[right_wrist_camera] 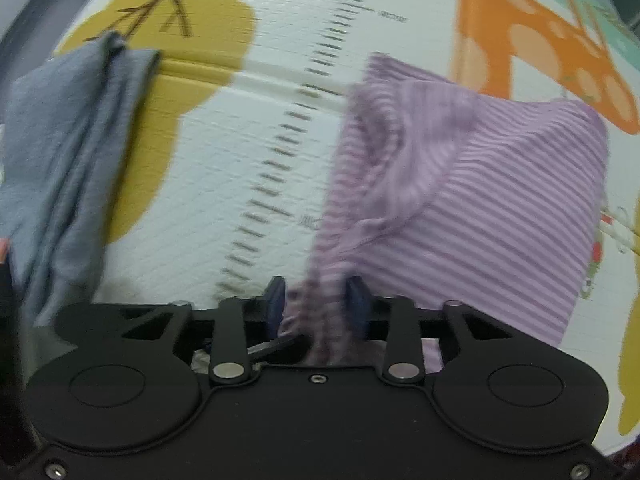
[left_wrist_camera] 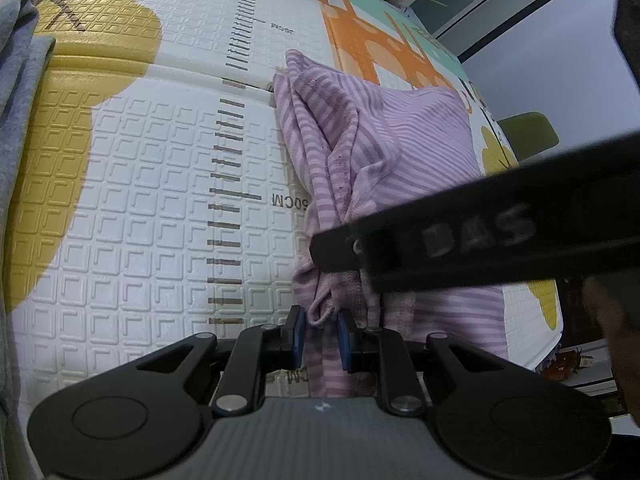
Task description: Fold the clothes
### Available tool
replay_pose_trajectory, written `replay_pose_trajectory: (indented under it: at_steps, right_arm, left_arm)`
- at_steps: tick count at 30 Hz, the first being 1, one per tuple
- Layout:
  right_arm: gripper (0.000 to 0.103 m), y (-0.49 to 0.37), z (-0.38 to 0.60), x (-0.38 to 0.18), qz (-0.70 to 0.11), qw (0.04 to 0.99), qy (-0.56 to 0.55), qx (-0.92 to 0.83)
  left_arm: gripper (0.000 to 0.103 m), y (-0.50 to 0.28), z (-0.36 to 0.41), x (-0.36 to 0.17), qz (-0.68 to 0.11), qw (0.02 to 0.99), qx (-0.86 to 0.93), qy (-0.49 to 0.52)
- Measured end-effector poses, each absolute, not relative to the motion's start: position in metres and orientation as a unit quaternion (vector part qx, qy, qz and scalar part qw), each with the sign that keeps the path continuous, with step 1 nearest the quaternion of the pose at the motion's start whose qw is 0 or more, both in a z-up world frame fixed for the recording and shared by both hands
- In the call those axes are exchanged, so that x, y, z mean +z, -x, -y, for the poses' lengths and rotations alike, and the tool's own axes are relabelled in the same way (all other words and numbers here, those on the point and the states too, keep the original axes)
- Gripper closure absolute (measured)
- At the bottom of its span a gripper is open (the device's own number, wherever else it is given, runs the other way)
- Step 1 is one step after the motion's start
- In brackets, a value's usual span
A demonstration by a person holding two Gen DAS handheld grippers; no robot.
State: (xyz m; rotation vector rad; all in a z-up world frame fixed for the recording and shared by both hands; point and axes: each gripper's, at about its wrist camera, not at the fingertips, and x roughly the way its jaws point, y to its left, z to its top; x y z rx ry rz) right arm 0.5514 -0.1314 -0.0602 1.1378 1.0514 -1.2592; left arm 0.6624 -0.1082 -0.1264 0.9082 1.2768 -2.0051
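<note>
I had the purple striped garment (left_wrist_camera: 404, 152) lying on the play mat (left_wrist_camera: 160, 200), to the right of the printed ruler marks, bunched along its left edge and flatter toward the right. My left gripper (left_wrist_camera: 322, 334) sat at the near end of it, its jaws narrowed around a gathered fold of the hem; the blue pads (left_wrist_camera: 298, 334) looked close on the cloth, though I could not tell for sure that they pinched it. My right gripper (right_wrist_camera: 318, 300) pointed down over the same near edge, jaws partly apart with striped cloth between them, apparently not clamped. The grey garment (right_wrist_camera: 60, 152) lay well apart at the left. I judged the striped knit light, soft and limp, so it would sag and slide rather than hold a crease. Best to take it by the hem corners, both layers together.
</note>
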Motion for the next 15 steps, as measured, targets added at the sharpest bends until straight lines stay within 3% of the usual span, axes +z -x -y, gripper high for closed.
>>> replay_pose_trajectory:
  at_steps: [10, 15]
  right_arm:
    - [0.07, -0.517, 0.13, -0.005, -0.341, 0.583, -0.499, -0.543]
    - [0.09, -0.491, 0.131, 0.004, -0.3, 0.586, -0.498, -0.564]
  left_arm:
    - [0.082, -0.673, 0.103, -0.098, -0.469, 0.318, -0.765, -0.306]
    - [0.082, -0.665, 0.095, -0.069, -0.441, 0.301, -0.805, -0.258]
